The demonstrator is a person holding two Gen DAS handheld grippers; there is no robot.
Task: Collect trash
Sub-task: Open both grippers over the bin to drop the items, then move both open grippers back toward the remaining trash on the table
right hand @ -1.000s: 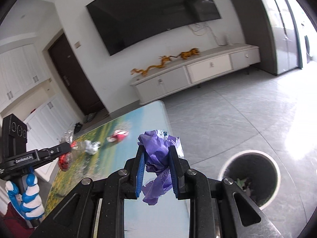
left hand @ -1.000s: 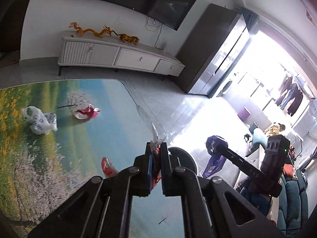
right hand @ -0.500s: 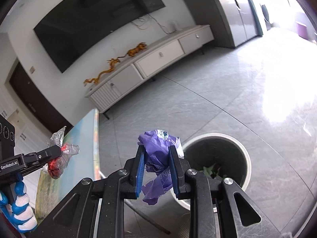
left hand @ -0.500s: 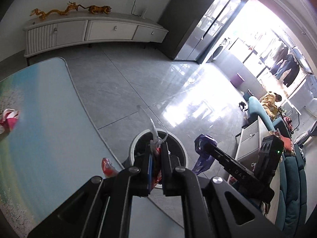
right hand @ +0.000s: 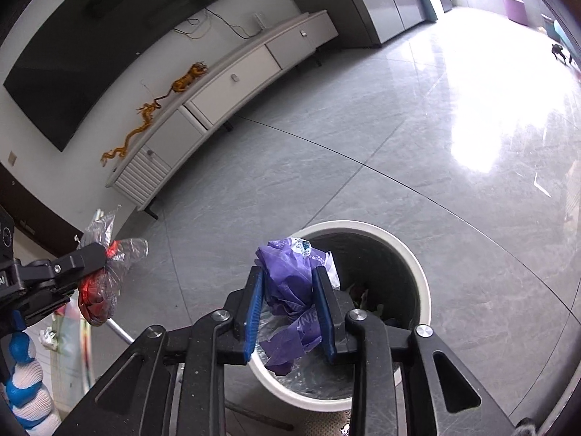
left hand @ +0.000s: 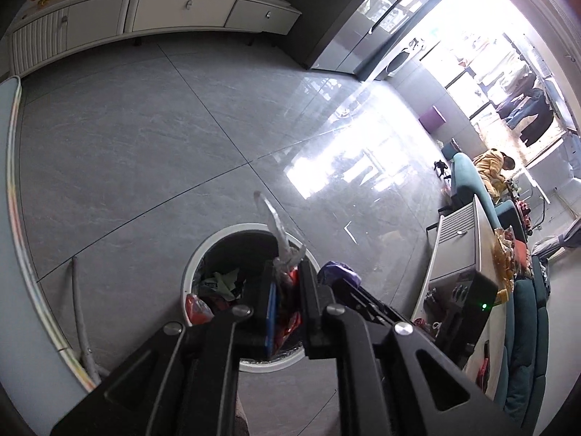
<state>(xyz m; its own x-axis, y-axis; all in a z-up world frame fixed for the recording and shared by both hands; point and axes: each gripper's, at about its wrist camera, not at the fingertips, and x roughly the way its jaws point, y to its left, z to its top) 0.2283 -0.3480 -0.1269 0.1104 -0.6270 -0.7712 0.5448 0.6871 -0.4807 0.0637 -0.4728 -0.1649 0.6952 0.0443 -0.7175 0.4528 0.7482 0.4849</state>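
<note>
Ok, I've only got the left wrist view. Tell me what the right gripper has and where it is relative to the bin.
Observer: The right gripper has a crumpled purple bag between its pads. Its jaws have just been opening, and the bag touches both pads.
Operator: Give me its position against the bin.
Observer: In the right wrist view, the bag lines up with the near left part of the bin opening.
Operator: Now check my left load from there.
Observer: The left gripper, its jaws also just opening, has the clear wrapper between them. From here it appears left of the bin's rim, not over the opening.
</note>
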